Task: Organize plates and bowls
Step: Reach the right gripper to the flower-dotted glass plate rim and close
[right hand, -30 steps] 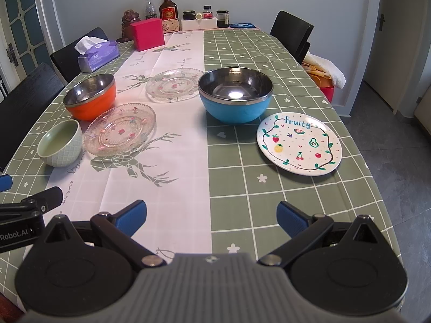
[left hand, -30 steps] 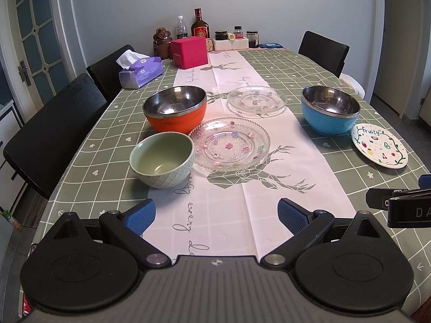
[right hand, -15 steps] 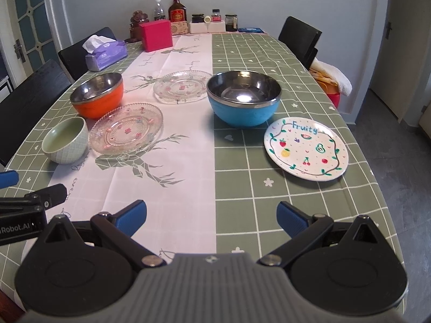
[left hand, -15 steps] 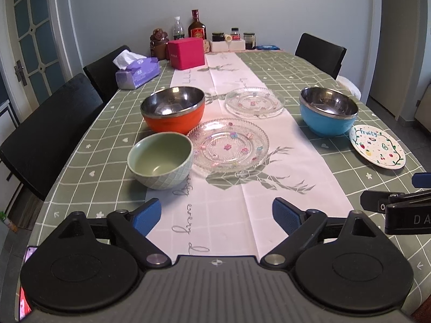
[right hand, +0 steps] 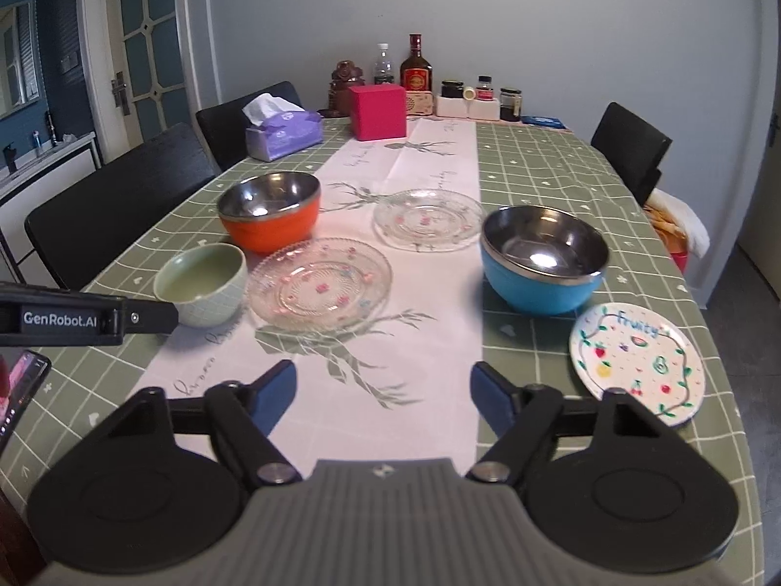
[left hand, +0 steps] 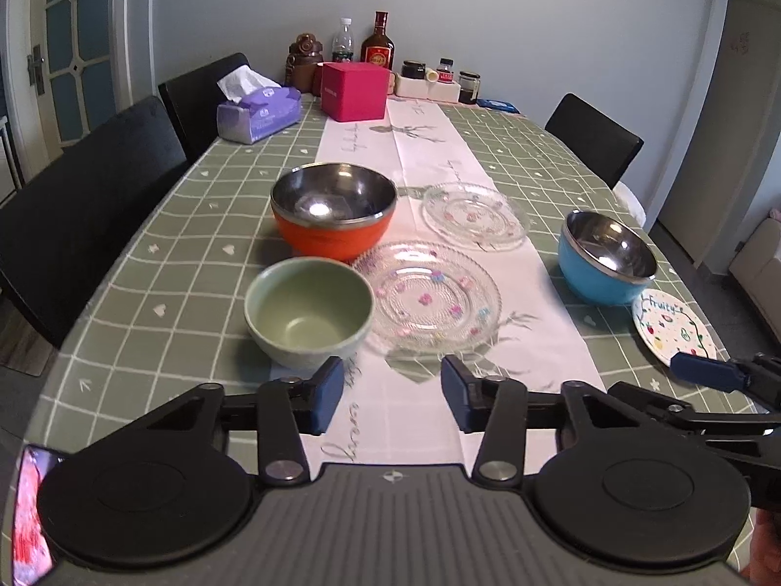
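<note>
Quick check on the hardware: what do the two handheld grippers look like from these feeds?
Both match: the left gripper and right gripper have black linkage arms with silver pivot screws, round black discs on a ribbed grey body, and blue finger pads. The left one's black side reads "GenRobot.AI" in white. No cables or sleeves show.

White fruit-printed plate [left hand: 672, 327]: near edge hidden behind right gripper's blue pad in left wrist view. Phone with lit screen [right hand: 17, 388] cut off by left picture edge, screen content unreadable. Pale green ceramic bowl [right hand: 205, 281] partly covered by black gripper arm. Labels on dark jars [right hand: 481, 90] at far table end too small to read.
</note>
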